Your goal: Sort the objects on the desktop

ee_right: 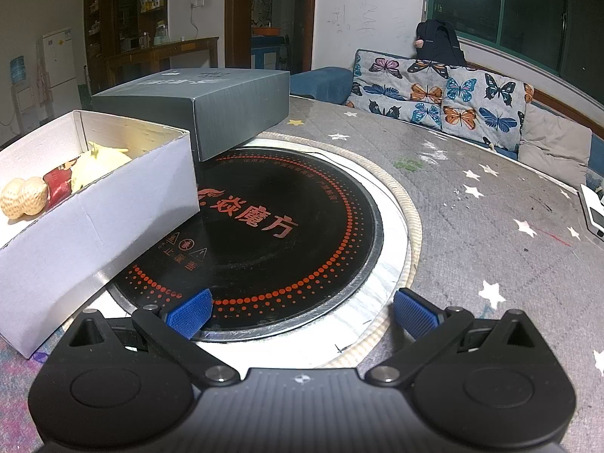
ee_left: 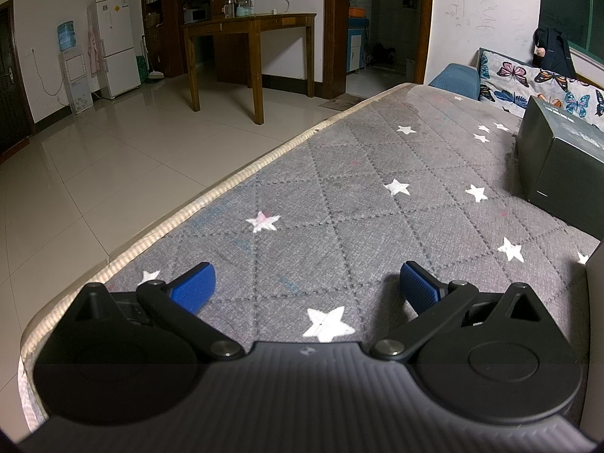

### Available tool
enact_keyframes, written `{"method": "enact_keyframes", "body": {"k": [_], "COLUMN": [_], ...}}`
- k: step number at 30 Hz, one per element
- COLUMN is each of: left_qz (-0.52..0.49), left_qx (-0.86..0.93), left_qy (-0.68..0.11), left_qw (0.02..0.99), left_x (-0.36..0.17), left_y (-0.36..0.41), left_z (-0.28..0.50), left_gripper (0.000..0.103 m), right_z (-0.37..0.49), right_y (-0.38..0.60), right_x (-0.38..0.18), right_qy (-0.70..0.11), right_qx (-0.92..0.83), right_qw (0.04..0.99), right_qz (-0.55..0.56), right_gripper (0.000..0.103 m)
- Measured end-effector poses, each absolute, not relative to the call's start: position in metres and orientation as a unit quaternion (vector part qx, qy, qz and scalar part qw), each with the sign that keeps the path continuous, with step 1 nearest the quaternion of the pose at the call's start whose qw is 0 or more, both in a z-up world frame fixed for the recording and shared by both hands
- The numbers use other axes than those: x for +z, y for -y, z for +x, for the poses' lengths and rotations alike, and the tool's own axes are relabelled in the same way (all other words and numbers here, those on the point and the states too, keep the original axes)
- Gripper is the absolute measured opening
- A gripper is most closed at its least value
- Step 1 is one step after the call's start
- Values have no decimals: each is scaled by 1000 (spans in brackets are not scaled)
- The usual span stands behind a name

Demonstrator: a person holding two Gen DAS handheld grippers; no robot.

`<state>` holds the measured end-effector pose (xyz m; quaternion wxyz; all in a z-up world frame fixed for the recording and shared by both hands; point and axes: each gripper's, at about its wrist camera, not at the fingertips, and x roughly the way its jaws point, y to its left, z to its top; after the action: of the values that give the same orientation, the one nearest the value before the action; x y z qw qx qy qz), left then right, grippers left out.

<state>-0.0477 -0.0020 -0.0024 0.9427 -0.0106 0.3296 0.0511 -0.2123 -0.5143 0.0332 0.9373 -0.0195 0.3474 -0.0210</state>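
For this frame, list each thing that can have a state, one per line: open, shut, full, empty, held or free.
Left gripper: open, holding nothing, over the grey star cover.
Right gripper: open, holding nothing, above the round black cooktop.
White box: open-topped, holds a peanut-shaped item and other pieces.
Dark grey box: closed, resting on the table.

An open box (ee_right: 94,222) sat at the left of the table (ee_right: 490,196), its near corner overlapping the round cooktop (ee_right: 302,226) set into the table's middle. In it lay a peanut (ee_right: 23,197) w/ a packet (ee_right: 58,185) just right of it (other contents unclear). A closed box (ee_right: 211,113) stood right behind, also overlapping the cooktop. A sofa (ee_right: 453,102) ran behind the table.
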Motion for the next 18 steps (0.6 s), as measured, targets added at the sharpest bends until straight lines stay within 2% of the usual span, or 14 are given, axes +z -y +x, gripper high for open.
{"method": "enact_keyframes", "body": {"k": [9,18], "left_qz": [-11,-11], "left_qx": [51,51], "left_qy": [-330,-330], "left_qw": [943,943], "left_x": [-2,-2], "left_y": [2,2], "left_z": [-48,-48], "left_gripper": [103,103], "right_z": [-213,-220], "right_y": [514,525], "right_x": [33,36], "right_qy": [-348,-330], "right_qx": [-22,-142], "right_qw": [937,933], "right_qz": [-19,35], "right_gripper": [103,103]}}
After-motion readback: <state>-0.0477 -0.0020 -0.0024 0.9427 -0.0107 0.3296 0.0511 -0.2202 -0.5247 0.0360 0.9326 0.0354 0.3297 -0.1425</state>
